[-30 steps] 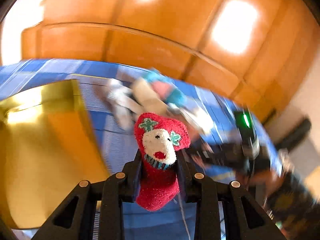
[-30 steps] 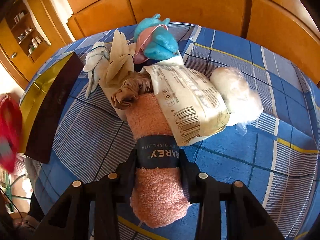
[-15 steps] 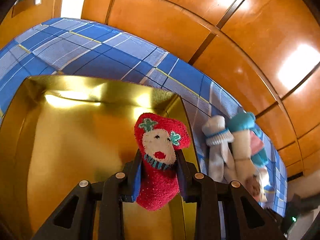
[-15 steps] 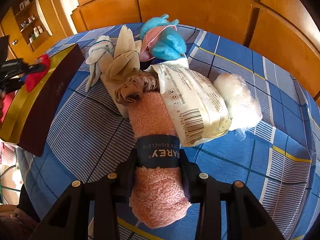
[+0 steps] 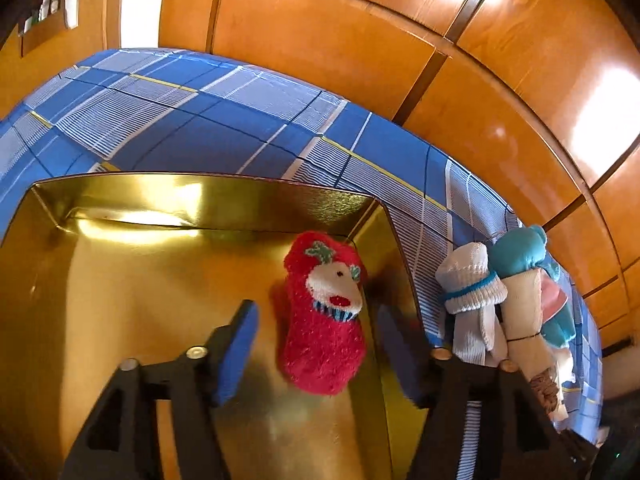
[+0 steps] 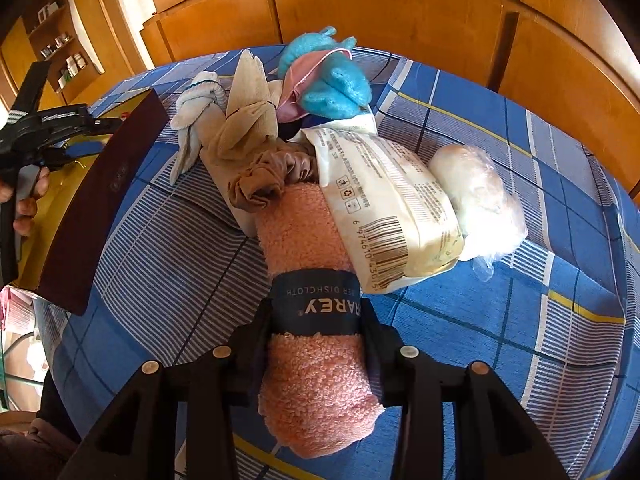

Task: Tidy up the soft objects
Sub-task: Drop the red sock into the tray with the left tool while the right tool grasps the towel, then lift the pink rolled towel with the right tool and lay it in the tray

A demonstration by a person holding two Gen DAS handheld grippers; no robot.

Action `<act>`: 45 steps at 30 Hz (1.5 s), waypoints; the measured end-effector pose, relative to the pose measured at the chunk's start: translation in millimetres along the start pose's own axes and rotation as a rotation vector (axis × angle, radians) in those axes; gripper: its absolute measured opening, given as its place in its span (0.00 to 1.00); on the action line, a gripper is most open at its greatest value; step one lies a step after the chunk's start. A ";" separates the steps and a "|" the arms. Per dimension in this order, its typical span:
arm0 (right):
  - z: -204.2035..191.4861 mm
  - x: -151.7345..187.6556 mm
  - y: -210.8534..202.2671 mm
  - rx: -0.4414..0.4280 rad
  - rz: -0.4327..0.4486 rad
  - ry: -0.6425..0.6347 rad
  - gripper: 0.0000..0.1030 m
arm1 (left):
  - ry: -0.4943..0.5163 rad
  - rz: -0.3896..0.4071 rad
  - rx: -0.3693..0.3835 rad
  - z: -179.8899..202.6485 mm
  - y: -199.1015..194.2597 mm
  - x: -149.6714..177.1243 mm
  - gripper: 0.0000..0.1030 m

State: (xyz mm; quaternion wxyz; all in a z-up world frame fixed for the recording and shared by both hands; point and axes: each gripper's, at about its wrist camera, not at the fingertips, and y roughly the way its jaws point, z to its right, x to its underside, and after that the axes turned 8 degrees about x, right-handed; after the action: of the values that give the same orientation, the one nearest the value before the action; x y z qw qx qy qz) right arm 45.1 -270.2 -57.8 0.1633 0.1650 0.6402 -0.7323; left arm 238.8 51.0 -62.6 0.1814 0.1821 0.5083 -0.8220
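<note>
A red fuzzy sock [image 5: 324, 332] with a white face lies loose in the gold box [image 5: 120, 300], near its right wall. My left gripper [image 5: 316, 312] straddles the sock, its jaws opening and the blue pads [image 5: 236, 352] clear of it on both sides. In the right wrist view the same gripper [image 6: 100, 134] hangs over the box's dark outer wall [image 6: 100, 208]. My right gripper [image 6: 316, 308] is shut on a rolled pink dishcloth [image 6: 304, 232] at its dark paper band; its jaws are easing open slightly while the pads still press. The roll lies on the blue checked tablecloth [image 6: 168, 272].
Behind the roll lies a pile: a white sock [image 6: 196, 120], beige stockings [image 6: 248, 112], a blue and pink plush piece [image 6: 332, 80], a barcoded white packet [image 6: 384, 200] and a plastic-wrapped white bundle [image 6: 476, 192]. A hand [image 6: 28, 196] holds the left gripper. Wooden panels stand behind the table.
The left gripper swung from the pile to over the gold box, then opened; the red sock has left its pads and dropped inside. The right gripper has kept still on the pink roll.
</note>
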 end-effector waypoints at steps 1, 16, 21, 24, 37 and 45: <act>-1.1 -0.2 0.1 0.005 0.001 -0.004 0.41 | 0.004 0.008 -0.008 -1.1 -3.0 2.0 0.63; -10.1 2.5 -1.1 0.048 0.042 -0.032 0.40 | 0.120 0.297 -0.124 17.7 -108.4 72.1 0.92; -12.5 4.1 -2.8 0.061 0.046 -0.038 0.38 | 0.118 0.328 -0.165 16.7 -128.6 96.7 0.93; -14.6 5.6 -4.4 0.071 0.039 -0.040 0.37 | 0.103 0.311 -0.173 13.7 -131.5 108.4 0.93; -31.9 29.8 -23.8 0.046 -0.035 -0.022 0.34 | 0.077 0.296 -0.239 -3.8 -141.4 130.0 0.93; -51.4 31.1 -48.3 -0.062 0.005 0.017 0.32 | 0.070 0.300 -0.237 -9.3 -146.0 132.6 0.93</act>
State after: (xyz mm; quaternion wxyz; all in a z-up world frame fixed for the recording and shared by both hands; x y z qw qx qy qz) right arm -2.7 -213.9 -35.6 0.1648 0.1679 0.6635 -0.7102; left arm 54.3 105.3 -18.3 0.3043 0.2614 0.5747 -0.7133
